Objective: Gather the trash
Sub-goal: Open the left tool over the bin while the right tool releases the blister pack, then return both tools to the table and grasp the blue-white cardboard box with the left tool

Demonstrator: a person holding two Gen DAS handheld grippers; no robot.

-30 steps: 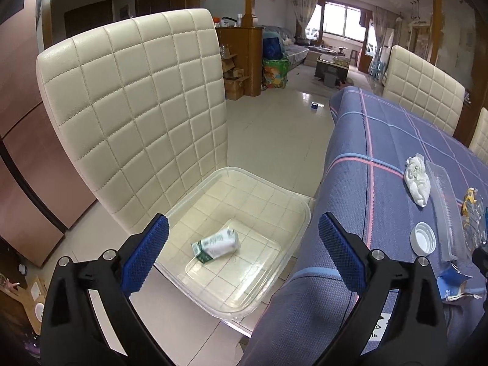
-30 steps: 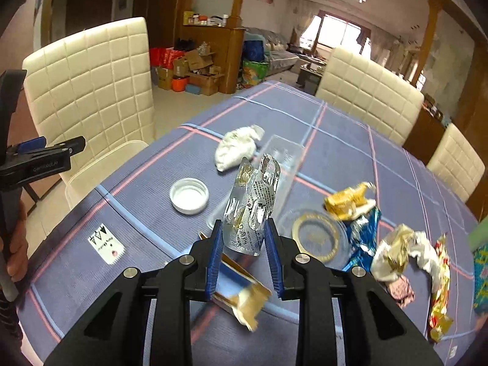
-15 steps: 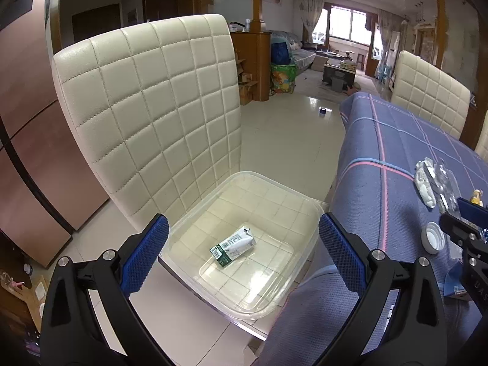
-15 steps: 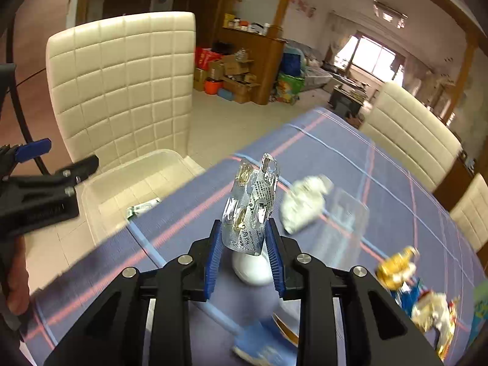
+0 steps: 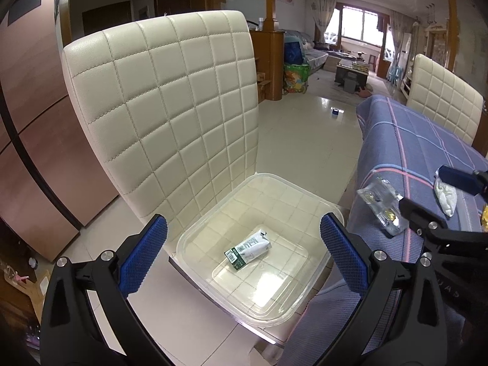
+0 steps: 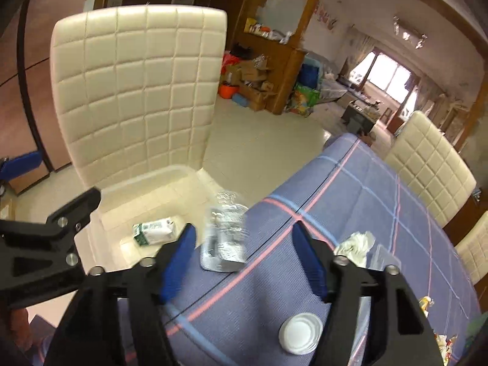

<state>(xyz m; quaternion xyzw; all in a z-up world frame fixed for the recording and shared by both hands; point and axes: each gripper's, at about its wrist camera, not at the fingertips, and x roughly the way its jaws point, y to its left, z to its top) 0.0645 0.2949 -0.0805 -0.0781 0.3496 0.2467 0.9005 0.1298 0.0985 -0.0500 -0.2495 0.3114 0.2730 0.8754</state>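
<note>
Right gripper (image 6: 244, 256) just opened wide, pads clear of the blurred silver wrapper (image 6: 225, 238) between them. Left gripper (image 5: 244, 256) wide open, empty, above clear bin (image 5: 308, 299) holding 1 carton (image 5: 248, 248).

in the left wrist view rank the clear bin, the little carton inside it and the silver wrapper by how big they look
1. clear bin, by far the largest.
2. and 3. silver wrapper and carton look about alike; the wrapper is crumpled and in mid-air, so I will not rank them.
</note>
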